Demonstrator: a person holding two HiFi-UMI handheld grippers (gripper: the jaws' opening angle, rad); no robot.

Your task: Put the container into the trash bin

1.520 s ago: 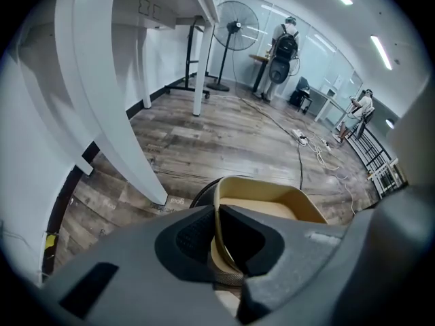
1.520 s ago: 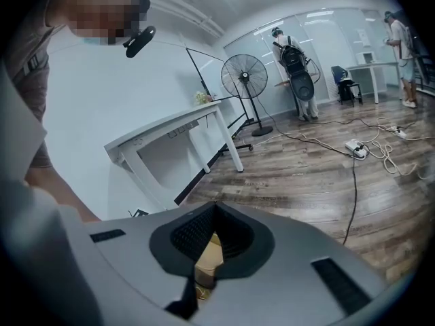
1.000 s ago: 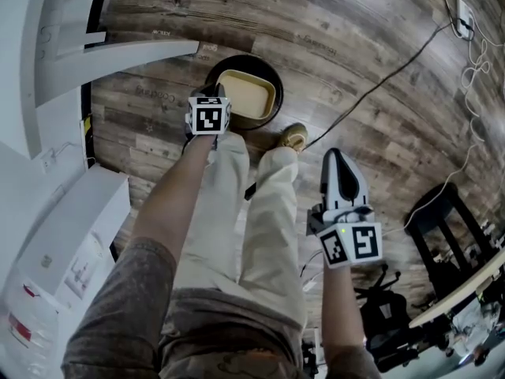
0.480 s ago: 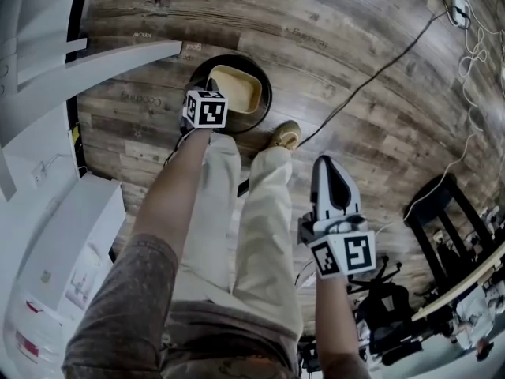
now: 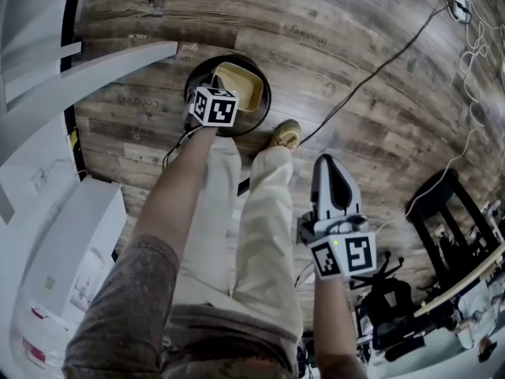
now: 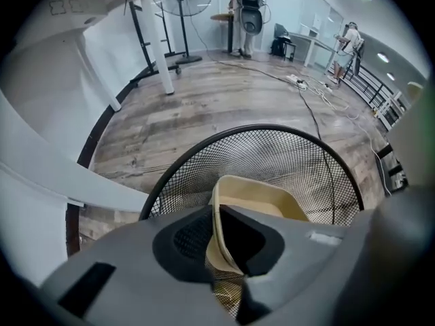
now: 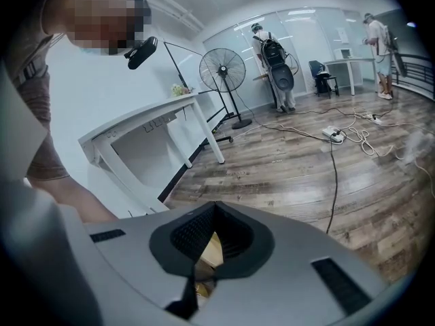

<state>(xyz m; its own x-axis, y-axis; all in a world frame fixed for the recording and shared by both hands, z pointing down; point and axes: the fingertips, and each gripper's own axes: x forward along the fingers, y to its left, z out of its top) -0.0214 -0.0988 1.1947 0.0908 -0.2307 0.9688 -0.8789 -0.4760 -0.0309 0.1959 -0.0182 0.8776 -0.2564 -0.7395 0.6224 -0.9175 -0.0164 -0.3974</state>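
**Container held at the bin's mouth**

The left gripper (image 6: 219, 216) is clenched on the rim edge of the beige container (image 6: 262, 197). The container sits tilted within the black ring of the mesh trash bin (image 6: 258, 129), at upper centre of the head view; whether it touches the mesh is unclear. A white table bar (image 5: 102, 65) crowds the bin's left and a shoe (image 5: 288, 135) its lower right. Bare wood floor (image 5: 339, 22) lies open to the right. The right gripper (image 5: 328, 164), at lower right, is closed on nothing.

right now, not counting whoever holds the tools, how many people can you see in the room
2. One person stands beside the standing fan at the back; a second person stands at the white desk on the far right. Others may be hidden outside the views.
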